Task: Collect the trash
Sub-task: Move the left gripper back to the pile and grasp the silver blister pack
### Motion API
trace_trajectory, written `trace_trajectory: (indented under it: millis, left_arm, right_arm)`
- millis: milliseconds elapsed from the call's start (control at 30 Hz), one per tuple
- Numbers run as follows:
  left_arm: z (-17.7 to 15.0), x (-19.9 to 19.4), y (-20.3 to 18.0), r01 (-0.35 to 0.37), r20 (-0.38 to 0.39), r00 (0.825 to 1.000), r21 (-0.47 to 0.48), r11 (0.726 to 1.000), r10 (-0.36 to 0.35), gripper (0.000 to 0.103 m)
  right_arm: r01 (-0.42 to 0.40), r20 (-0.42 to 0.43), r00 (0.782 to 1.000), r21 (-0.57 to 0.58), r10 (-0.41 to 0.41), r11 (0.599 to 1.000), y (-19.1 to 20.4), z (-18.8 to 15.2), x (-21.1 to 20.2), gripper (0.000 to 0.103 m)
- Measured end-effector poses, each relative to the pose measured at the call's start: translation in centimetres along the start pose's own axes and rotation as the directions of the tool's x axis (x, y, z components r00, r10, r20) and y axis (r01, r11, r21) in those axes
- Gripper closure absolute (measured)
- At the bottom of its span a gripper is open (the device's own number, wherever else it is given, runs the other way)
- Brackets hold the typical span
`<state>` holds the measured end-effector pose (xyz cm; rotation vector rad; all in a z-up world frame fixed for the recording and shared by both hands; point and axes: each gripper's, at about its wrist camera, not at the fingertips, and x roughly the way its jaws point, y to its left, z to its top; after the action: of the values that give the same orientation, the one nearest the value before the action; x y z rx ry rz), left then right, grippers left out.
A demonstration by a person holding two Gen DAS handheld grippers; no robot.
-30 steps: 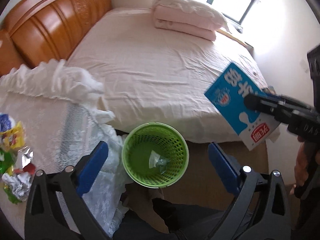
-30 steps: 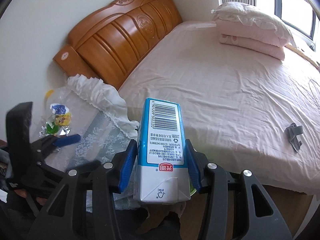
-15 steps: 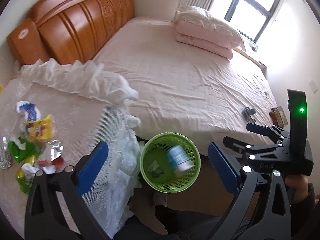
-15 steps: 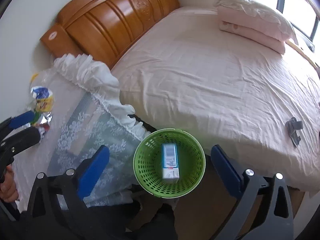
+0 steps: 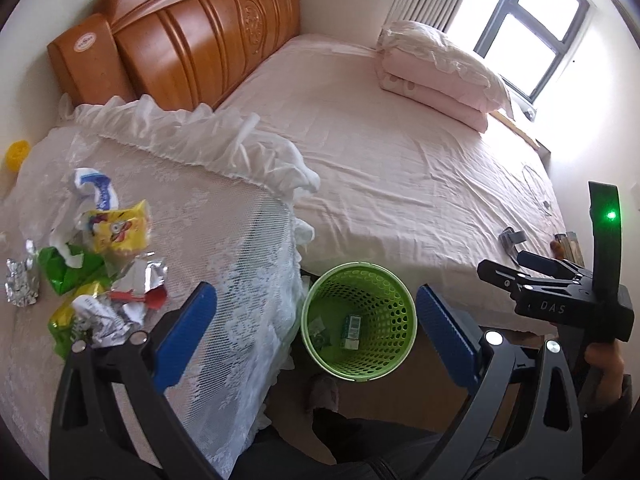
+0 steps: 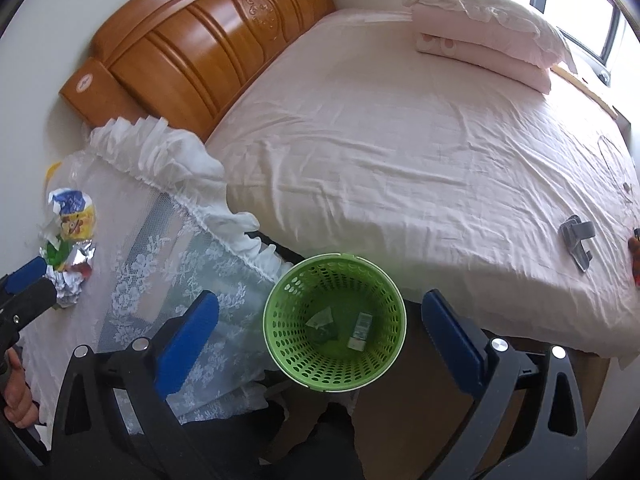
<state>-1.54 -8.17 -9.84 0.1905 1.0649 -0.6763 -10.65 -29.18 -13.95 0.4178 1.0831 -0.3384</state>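
You've got the big bed [image 6: 420, 152] filling the view, pink sheet spread flat, wooden headboard [image 6: 208, 48] at the far end and a folded quilt with a pillow [image 6: 488, 20] stacked by the window [image 5: 532, 28]. Beside the bed, on your left, sits the table under a white lace cloth [image 5: 224, 248], its frilled edge bunched up against the mattress.

Down on the floor between the table and the bed stands the green basket [image 6: 280, 344], upright, its mouth open toward you. Inside it lies the carton [image 6: 359, 330], flat on the bottom toward the right, with a small clear scrap [image 6: 320, 317] just beside it on the left.

Your right gripper [image 6: 320, 344] hangs directly over the basket, blue pads spread wide with nothing between them. Your left gripper [image 5: 316, 340] frames the same basket from the table side, its pads [image 5: 184, 332] equally far apart and empty.

The rest of the trash is on the cloth, well apart from the basket: a heap of wrappers [image 5: 88, 256] in yellow, green, silver and blue-and-white, crumpled together near the table's left edge. A small grey clip [image 6: 576, 236] rests on the sheet at the bed's near corner.
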Motion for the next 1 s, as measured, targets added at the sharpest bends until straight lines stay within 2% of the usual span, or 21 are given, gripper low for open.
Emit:
trace_trajectory:
  millis: [167, 300, 400, 567, 667, 767, 867, 1000]
  left_arm:
    - [-1.3, -2.0, 2.6, -0.066, 0.027, 0.997, -0.055, 0.996, 0.068, 0.008]
    - [-3.1, -4.2, 6.2, -0.14, 0.041, 0.988, -0.154, 0.978, 0.148, 0.008]
    - [-4.9, -5.9, 9.2, -0.202, 0.04, 0.975, -0.236, 0.95, 0.217, 0.008]
    - [-8.3, -8.6, 14.5, -0.295, 0.018, 0.946, -0.369, 0.882, 0.324, 0.008]
    - [-9.7, -9.6, 17.1, -0.322, 0.005, 0.933, -0.435, 0.841, 0.36, 0.008]
    - [-10.6, -10.2, 18.6, -0.332, -0.005, 0.927, -0.482, 0.811, 0.376, 0.008]
    - [-10.8, -10.4, 19.5, -0.338, -0.006, 0.923, -0.493, 0.802, 0.386, 0.008]
    - [-10.4, -9.7, 20.4, -0.354, -0.01, 0.919, -0.462, 0.813, 0.395, 0.008]
  right_arm:
    - [-0.049, -0.004, 0.999, -0.061, 0.049, 0.997, 3.2, 0.3, -0.3, 0.002]
    - [-0.123, -0.014, 0.992, -0.183, 0.122, 0.975, 8.3, 1.0, -0.2, 0.002]
    - [-0.186, -0.032, 0.982, -0.286, 0.184, 0.94, 13.1, 1.5, 0.1, 0.002]
    - [-0.272, -0.063, 0.961, -0.412, 0.27, 0.87, 20.0, 1.4, 0.3, 0.002]
    - [-0.32, -0.092, 0.945, -0.464, 0.314, 0.826, 23.6, 0.6, 0.2, 0.002]
    - [-0.35, -0.116, 0.934, -0.496, 0.338, 0.795, 25.9, -0.2, -0.1, 0.002]
    - [-0.359, -0.13, 0.93, -0.515, 0.343, 0.779, 27.3, -0.8, -0.2, 0.002]
    - [-0.371, -0.144, 0.927, -0.495, 0.347, 0.785, 28.3, -1.3, -0.1, 0.002]
